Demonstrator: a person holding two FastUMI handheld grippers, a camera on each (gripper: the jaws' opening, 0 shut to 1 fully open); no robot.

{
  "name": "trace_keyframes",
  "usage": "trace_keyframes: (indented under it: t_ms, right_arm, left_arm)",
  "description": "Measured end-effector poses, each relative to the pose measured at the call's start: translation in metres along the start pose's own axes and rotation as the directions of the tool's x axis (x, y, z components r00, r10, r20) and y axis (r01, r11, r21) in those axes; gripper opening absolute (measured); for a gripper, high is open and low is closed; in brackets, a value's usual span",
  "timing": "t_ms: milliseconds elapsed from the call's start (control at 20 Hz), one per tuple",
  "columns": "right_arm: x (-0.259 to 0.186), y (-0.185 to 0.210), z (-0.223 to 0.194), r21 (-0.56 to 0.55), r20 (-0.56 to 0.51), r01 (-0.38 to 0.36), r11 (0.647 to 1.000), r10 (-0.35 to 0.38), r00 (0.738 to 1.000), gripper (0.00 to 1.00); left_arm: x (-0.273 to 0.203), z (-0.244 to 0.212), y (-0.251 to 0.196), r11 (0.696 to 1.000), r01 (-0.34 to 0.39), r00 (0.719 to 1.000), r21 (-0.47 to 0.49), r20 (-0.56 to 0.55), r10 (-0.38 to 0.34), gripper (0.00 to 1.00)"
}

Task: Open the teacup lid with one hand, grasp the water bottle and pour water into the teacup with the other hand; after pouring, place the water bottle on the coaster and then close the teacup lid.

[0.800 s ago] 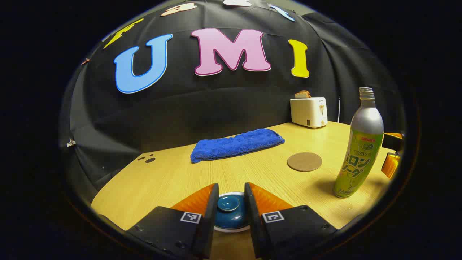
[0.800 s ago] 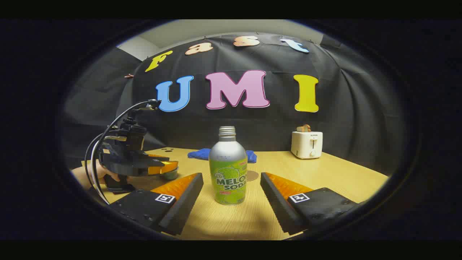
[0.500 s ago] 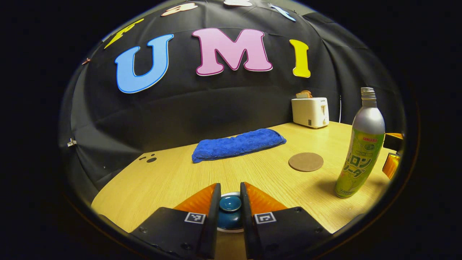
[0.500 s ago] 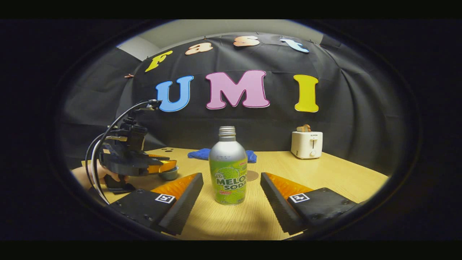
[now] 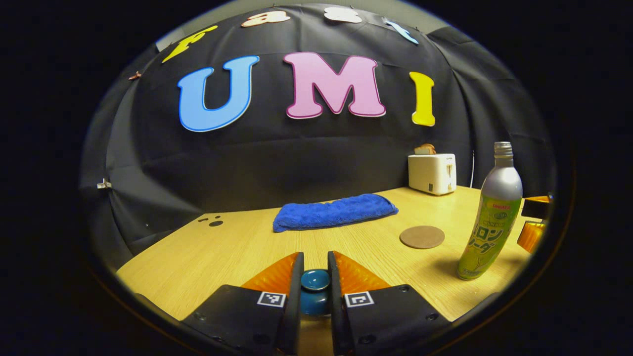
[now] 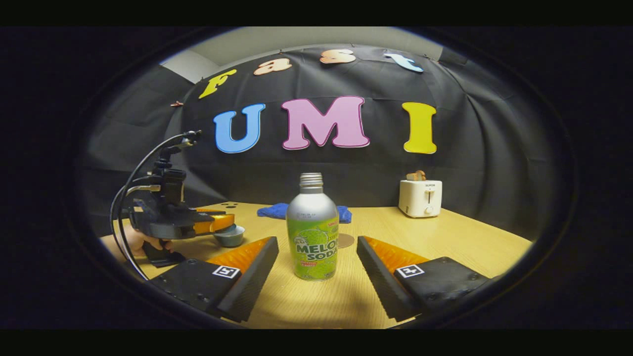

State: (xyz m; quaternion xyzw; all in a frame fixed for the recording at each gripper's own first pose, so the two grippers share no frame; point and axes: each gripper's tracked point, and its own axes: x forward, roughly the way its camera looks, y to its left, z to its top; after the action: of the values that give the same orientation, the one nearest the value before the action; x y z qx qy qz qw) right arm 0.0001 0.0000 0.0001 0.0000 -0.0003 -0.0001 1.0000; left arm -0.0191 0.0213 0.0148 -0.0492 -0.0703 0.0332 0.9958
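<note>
We start with the water bottle (image 6: 312, 228), which stands upright on the worktop (image 6: 445, 232), its long axis vertical and its neck uncapped. In the right gripper view it sits dead ahead of the right claw (image 6: 316, 264), squarely on the line between the two fingers but still beyond their tips, touching neither. That claw is spread wide, wider than the bottle's body, and holds nothing. As we judge it, the coming move turns on this: a straight push forward should bring the fingers to either side of the bottle's lower body, with no sideways correction.

The right claw is plainly the nearer one to the bottle. In the left gripper view the bottle stands well off to the right, with the round coaster (image 5: 422, 237) lying flat between it and the blue cloth (image 5: 335, 211).

The left claw (image 5: 315, 279) is nearly closed, both fingers pressing on the knob of the teacup lid (image 5: 315, 287). In the right gripper view the same claw sits just above the open teacup (image 6: 228, 236), so we take the lid to be lifted clear and the cup ready for water.

A toaster (image 6: 420, 197) stands at the back, well apart from all this.
</note>
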Motion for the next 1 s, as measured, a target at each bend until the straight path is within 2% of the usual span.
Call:
trace_keyframes:
  t_ms: [400, 850, 1000]
  right_arm:
    - [0.001, 0.001, 0.000, 0.000, -0.001, -0.012, 1.000, 0.012, 1.000, 0.99]
    - [0.001, 0.000, 0.000, -0.001, -0.002, 0.000, 1.000, 0.000, 1.000, 0.99]
    - [0.001, 0.003, -0.001, 0.000, -0.004, -0.018, 1.000, 0.018, 1.000, 0.99]
  left_arm:
    - [-0.028, -0.001, 0.019, 0.999, -0.033, 0.999, 0.002, 0.020, 0.033, 0.28]
    - [-0.035, -0.001, 0.023, 0.999, -0.027, 0.999, -0.028, 0.036, 0.028, 0.28]
    - [-0.039, 0.000, 0.025, 0.998, -0.030, 0.999, -0.049, 0.037, 0.032, 0.28]
